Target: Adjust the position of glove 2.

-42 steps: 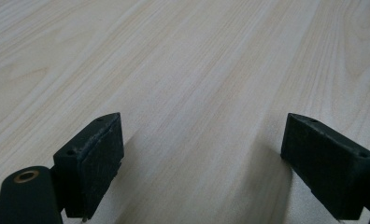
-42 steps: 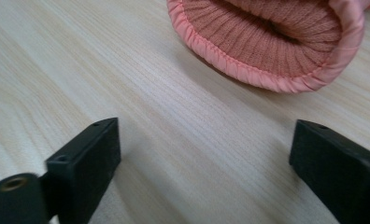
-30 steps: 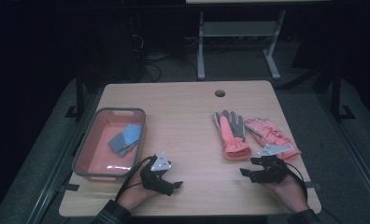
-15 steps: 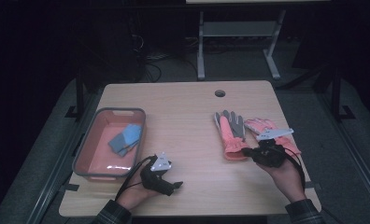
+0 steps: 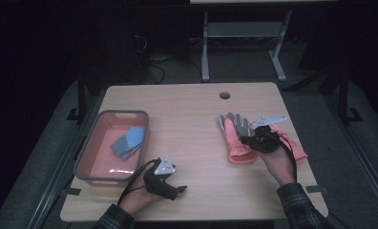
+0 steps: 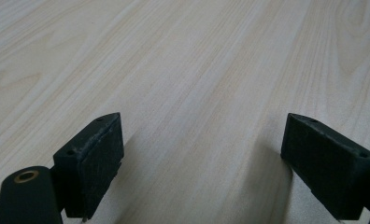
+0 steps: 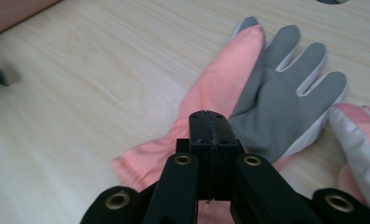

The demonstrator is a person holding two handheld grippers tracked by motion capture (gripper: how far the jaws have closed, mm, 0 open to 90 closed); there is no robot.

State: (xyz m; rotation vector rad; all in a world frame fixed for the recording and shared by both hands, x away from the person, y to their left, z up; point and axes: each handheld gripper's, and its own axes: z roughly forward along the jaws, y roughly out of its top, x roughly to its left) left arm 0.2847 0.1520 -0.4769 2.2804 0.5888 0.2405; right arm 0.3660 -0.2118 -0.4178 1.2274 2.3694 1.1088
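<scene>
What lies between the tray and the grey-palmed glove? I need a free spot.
Bare table separates tray from glove, in the high view.

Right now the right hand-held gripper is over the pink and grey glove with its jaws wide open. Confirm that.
Not quite. The right hand-held gripper is over the pink and grey glove, but its jaws are pressed shut, nothing between them, as the right gripper view shows. The left hand-held gripper is the open one.

Pale matt wood-grain bench (image 7: 80, 70), soft pink cloth glove (image 7: 211, 107) with ribbed grey palm, matt black plastic gripper (image 7: 210, 122), glossy tray (image 5: 111, 145)
</scene>
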